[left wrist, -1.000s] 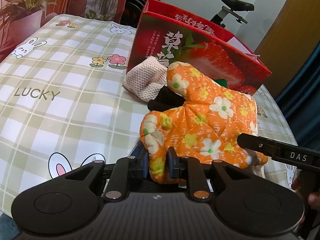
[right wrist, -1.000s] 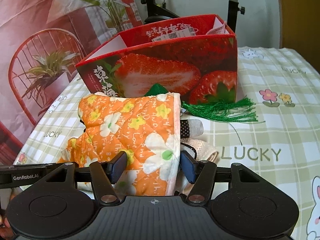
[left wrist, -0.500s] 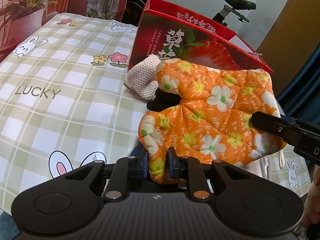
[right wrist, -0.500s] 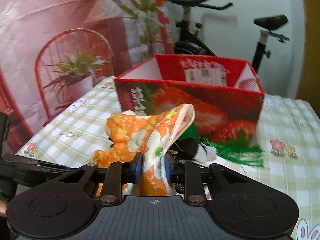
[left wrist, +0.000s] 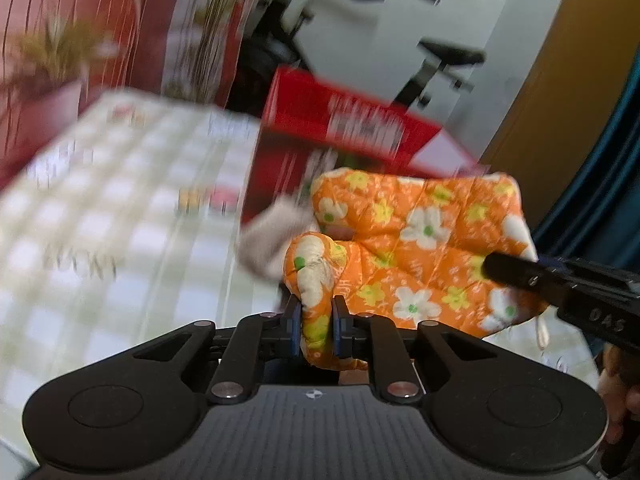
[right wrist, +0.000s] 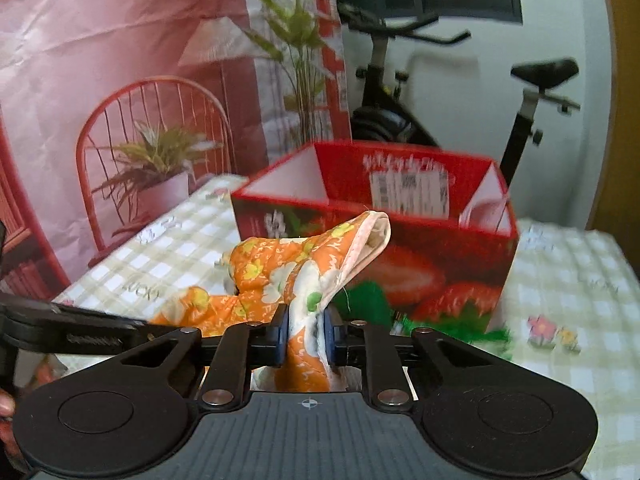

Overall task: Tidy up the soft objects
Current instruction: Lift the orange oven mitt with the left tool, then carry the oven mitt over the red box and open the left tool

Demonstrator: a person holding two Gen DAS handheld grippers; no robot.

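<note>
An orange floral oven mitt (left wrist: 420,240) hangs in the air between both grippers, in front of the red strawberry box (left wrist: 344,128). My left gripper (left wrist: 316,320) is shut on the mitt's thumb end. My right gripper (right wrist: 306,330) is shut on the mitt's cuff edge (right wrist: 360,240); it also shows at the right of the left wrist view (left wrist: 560,284). The box (right wrist: 400,216) stands open-topped behind the mitt. A beige knitted cloth (left wrist: 272,236) lies by the box, blurred. A green tassel (right wrist: 452,320) lies at the box's foot.
The checked tablecloth with "LUCKY" print (right wrist: 168,248) covers the table. An exercise bike (right wrist: 400,92) stands behind the box. A printed backdrop with a chair and plant (right wrist: 152,152) is at the left. A wooden door (left wrist: 560,92) is at the right.
Both grippers have lifted the mitt up off the table to about the height of the box's rim. The right gripper, open a second ago, has closed on the cuff. The left wrist view is motion-blurred.
</note>
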